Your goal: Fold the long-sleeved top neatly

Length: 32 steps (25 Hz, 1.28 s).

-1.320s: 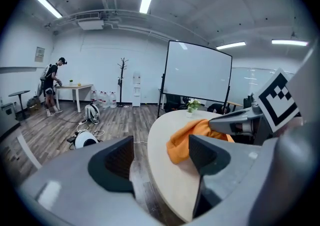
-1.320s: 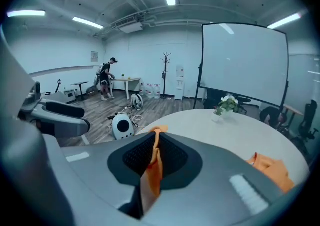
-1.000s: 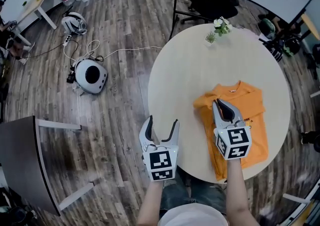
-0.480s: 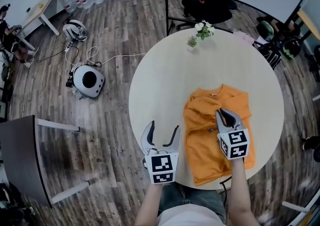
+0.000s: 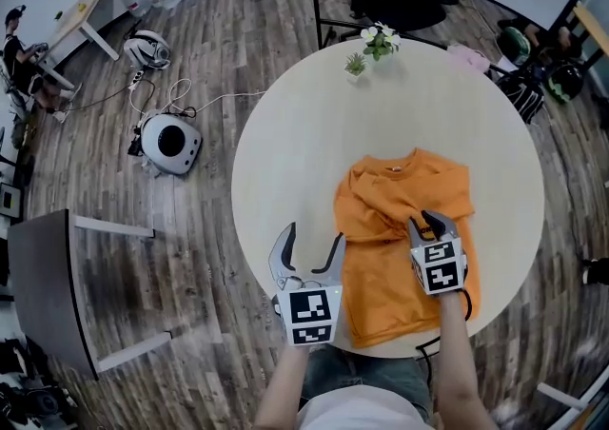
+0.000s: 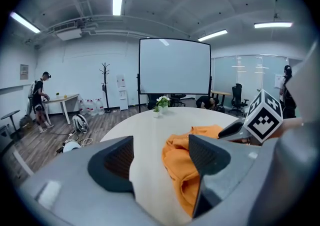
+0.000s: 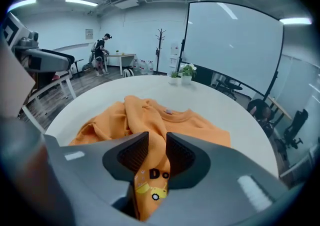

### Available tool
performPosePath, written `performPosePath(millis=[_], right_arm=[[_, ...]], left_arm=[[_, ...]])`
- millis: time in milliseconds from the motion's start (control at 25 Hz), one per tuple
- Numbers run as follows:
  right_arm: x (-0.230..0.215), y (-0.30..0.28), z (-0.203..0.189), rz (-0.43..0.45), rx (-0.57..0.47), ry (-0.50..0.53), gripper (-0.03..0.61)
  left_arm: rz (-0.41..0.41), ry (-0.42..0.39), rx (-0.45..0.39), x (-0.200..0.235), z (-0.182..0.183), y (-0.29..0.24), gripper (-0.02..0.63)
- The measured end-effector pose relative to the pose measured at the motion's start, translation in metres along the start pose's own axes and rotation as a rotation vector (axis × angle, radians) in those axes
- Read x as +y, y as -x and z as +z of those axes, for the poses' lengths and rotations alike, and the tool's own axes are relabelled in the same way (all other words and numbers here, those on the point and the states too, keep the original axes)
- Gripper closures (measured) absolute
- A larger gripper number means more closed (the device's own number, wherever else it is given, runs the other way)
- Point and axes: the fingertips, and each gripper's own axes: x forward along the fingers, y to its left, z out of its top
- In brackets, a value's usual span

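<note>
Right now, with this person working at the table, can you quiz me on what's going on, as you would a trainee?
1. True or false: the right gripper is shut on the orange top.
2. The left gripper is: A) open, gripping nothing; B) shut on a sleeve; C) holding a cup.
3. What shape is the table under the top?
Key: 1 true; 2 A; 3 round.
</note>
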Motion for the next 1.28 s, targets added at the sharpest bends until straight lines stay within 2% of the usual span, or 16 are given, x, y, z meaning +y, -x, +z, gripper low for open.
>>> performPosePath(millis=[160,360,560,720,920,1080,1280], right_arm=[[0.0,0.008,0.008,0.014,-0.032,0.017,0.424],[0.018,0.011,0.052,0.063,-0.113,0.082,0.41],[0.046,-0.007,0.089,0.117,-0.129,0.185,0.396],[0.072,-0.029,0.102,0.156,-0.101,0.268,0.388],[0.092,-0.06,0.092,0.165,-0.011,0.366,0.388],[0.094,-0.077,0.081,0.151,0.049,0.387,0.396],[0.091,-0.089,0.075,0.145,0.085,0.363,0.447]], left_arm=[[0.001,0.0,0.004,-0.006,0.0,-0.001,0.275],[0.016,0.007,-0.005,-0.002,0.002,0.001,0.275],[0.03,0.011,-0.013,0.009,0.006,0.006,0.275],[0.037,0.02,-0.012,0.02,0.003,0.01,0.275],[0.04,0.038,-0.001,0.034,-0.007,0.013,0.275],[0.042,0.049,0.012,0.041,-0.014,0.012,0.275],[0.037,0.062,0.017,0.045,-0.017,0.007,0.275]])
